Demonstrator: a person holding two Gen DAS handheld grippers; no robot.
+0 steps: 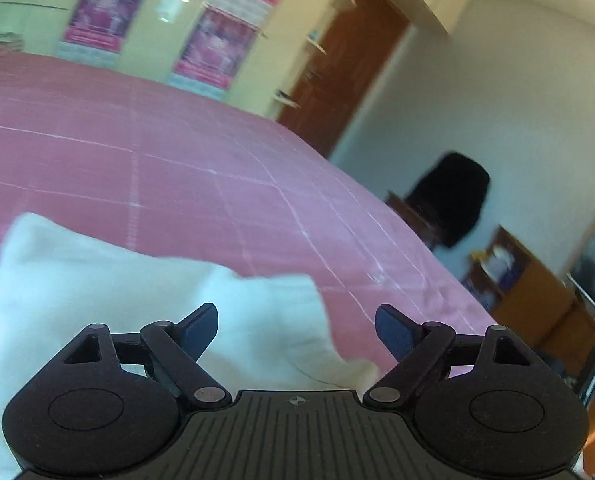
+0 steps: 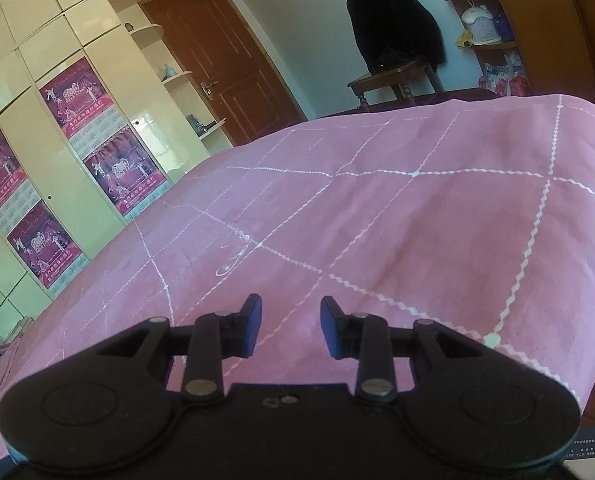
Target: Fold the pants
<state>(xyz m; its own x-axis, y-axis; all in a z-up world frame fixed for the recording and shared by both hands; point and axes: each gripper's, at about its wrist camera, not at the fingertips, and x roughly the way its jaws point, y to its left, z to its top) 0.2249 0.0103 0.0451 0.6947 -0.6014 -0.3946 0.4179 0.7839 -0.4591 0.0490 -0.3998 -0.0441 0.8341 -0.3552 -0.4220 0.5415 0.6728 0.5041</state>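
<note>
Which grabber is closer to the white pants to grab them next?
Probably the left gripper: the white pants lie right under its open jaws. The right gripper sees only pink bedspread.

Soft white cloth pants (image 1: 137, 300), matt.

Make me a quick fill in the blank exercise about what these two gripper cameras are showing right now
1. The white pants lie on a bedspread whose colour is ____.
2. The left gripper has its jaws ____, with nothing pinched between them.
3. Between the fingers of the right gripper there is only ____.
4. A dark garment hangs over a ____ near the brown door.

Missing words: pink; open; bedspread; chair
</note>
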